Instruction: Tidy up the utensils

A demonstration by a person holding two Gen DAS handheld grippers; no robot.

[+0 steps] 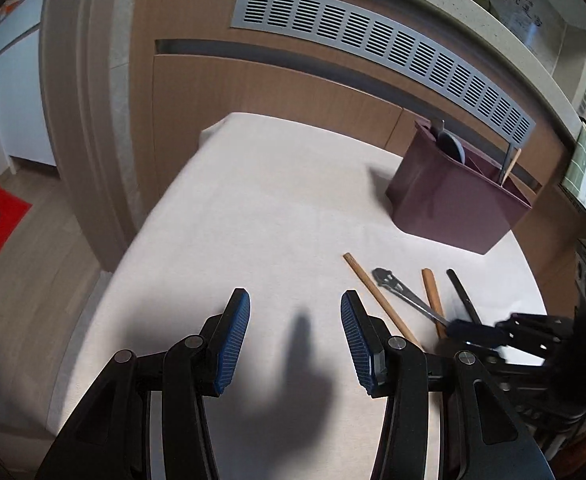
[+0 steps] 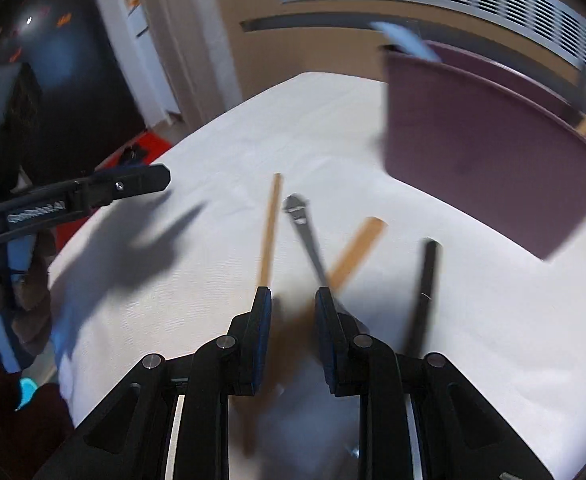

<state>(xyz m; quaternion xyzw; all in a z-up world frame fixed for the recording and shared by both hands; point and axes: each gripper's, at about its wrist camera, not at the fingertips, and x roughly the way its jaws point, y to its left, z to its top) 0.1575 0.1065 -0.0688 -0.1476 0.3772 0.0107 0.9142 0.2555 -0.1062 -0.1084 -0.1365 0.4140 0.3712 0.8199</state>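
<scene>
Black, blue-padded left hand-held gripper angled down over bare white counter, jaws wide apart, empty. Right hand-held gripper also tilted down, jaws parted, pressing on nothing, above loose utensils: wooden chopstick, metal spoon handle, wooden handle, black handle. Beyond and right, maroon utensil holder already holding a spoon and chopstick before wood panelling with grey vent.

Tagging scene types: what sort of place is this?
Likely a home dining or kitchen area: cloth-covered table, maroon utensil caddy, loose chopsticks, and a wood cabinet with vent grille behind.
</scene>
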